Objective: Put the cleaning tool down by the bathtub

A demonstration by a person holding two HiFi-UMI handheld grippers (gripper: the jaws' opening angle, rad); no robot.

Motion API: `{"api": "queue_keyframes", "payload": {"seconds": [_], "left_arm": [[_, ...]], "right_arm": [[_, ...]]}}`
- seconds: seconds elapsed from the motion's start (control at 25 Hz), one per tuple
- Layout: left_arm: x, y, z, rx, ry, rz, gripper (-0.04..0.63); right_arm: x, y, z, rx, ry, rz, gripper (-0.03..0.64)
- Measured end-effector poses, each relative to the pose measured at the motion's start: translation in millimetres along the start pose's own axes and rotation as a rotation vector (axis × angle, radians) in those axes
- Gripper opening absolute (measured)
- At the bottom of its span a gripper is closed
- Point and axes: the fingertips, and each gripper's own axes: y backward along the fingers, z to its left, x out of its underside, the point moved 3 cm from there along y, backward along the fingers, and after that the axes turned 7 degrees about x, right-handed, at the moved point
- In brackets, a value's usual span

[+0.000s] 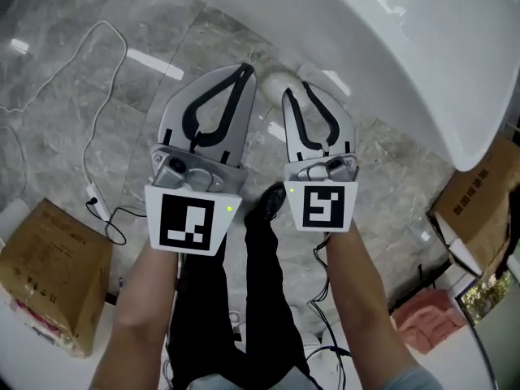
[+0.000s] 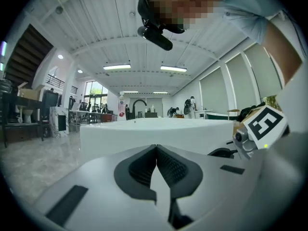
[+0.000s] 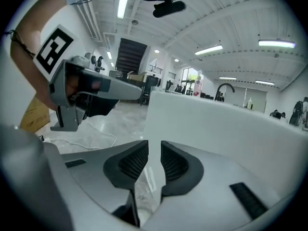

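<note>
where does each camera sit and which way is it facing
Head view: on the head, facing steeply down at floor and tub; shows both forearms, left gripper, right gripper.
Left gripper view: on the left gripper, facing level at the tub wall; shows its shut jaws and the right gripper.
Right gripper view: on the right gripper, facing the tub; shows its parted jaws and the left gripper.
Shared: the tub, in all three.

The bathtub (image 1: 390, 47) stands at the upper right, on the floor (image 1: 65, 80). Left of it a cable (image 1: 101, 96) lies on the floor. A cardboard box (image 1: 53, 275) sits at lower left, a second box (image 1: 475, 201) at right beside the bathtub's end.
</note>
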Motion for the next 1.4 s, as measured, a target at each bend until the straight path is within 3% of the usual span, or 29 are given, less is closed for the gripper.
{"api": "queue_keyframes", "payload": {"seconds": [0.08, 0.28, 0.52, 0.88, 1.08, 1.2, 1.4], "left_arm": [[-36.6, 7.5, -0.3, -0.020, 0.004, -0.027, 0.016], [-135.1, 32.8, -4.9, -0.057, -0.040, -0.082, 0.017], [-259.3, 77.9, -18.4, -0.085, -0.023, -0.191, 0.015], [-436.1, 152.2, -63.3, -0.127, -0.146, -0.351, 0.015], [-517.7, 199.8, -109.5, -0.168, -0.191, -0.420, 0.015], [-548.1, 215.5, -136.1, -0.159, -0.242, -0.427, 0.015], [-582.6, 235.0, -162.1, -0.168, -0.248, -0.481, 0.015]], "right_arm": [[-45.0, 13.5, -13.4, 0.046, -0.084, -0.070, 0.089], [-147.2, 58.8, -52.1, 0.119, -0.137, -0.164, 0.046], [-261.6, 129.8, -94.4, 0.179, -0.143, -0.280, 0.015], [-424.1, 270.6, -154.0, 0.270, -0.081, -0.500, 0.014], [-483.9, 356.0, -161.5, 0.295, -0.054, -0.582, 0.014], [-503.8, 392.9, -167.4, 0.309, -0.051, -0.606, 0.014], [-522.6, 436.7, -174.8, 0.336, -0.078, -0.640, 0.014]]}}
